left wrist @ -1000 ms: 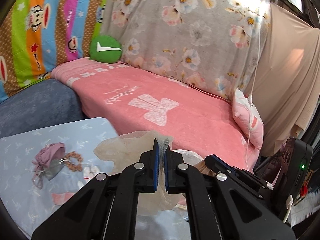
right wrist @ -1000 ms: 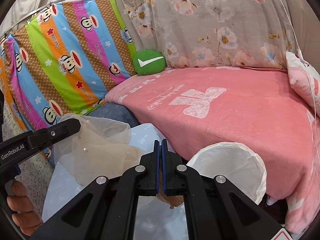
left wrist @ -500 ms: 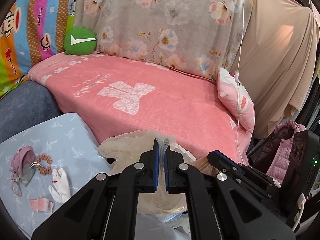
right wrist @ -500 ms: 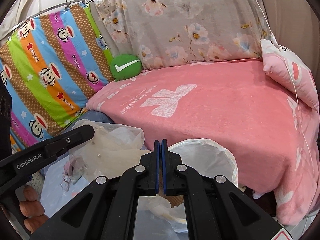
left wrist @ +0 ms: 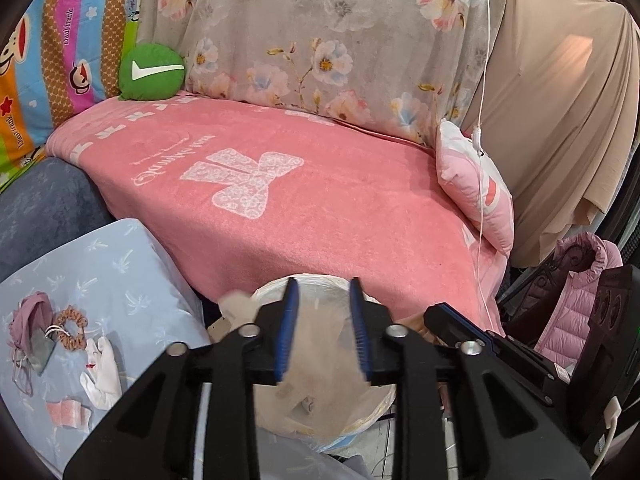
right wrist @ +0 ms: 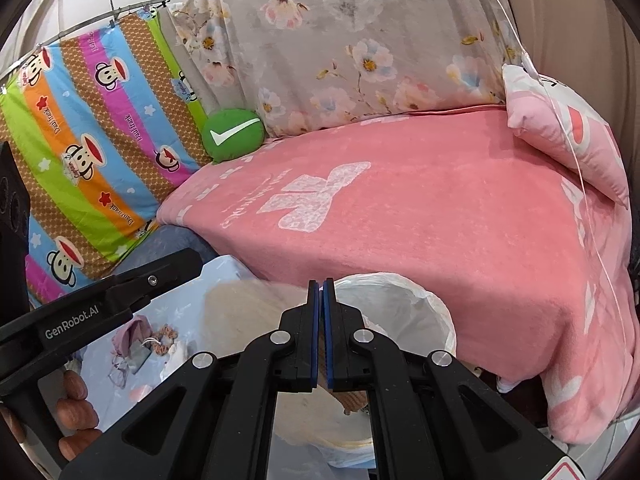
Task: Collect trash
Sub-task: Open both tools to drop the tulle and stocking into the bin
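My left gripper (left wrist: pixel 323 285) hangs over the white-lined trash bin (left wrist: pixel 267 293), and its jaws are opening. A crumpled beige plastic bag (left wrist: pixel 320 364) shows blurred just beyond and below the pads, loose inside the bin's mouth, with neither pad pressing on it. In the right wrist view the same bag (right wrist: pixel 248 308) is a blur at the bin's (right wrist: pixel 424 304) left rim. My right gripper (right wrist: pixel 321 285) is shut with nothing in it, just above the near rim. A mauve face mask (left wrist: pixel 32 320), a white tissue (left wrist: pixel 100 372) and a pink scrap (left wrist: pixel 68 412) lie on the table.
The table has a light blue cloth (left wrist: pixel 100 264) and stands left of the bin, with a hair scrunchie (left wrist: pixel 70 330) on it. Behind is a sofa under a pink blanket (left wrist: pixel 320 208) with a green cushion (left wrist: pixel 152 72). A pink jacket (left wrist: pixel 576 312) lies at the right.
My left gripper has let go of the beige bag, which drops into the bin. Both grippers moved right and a little down, over the bin. The right gripper stayed shut.
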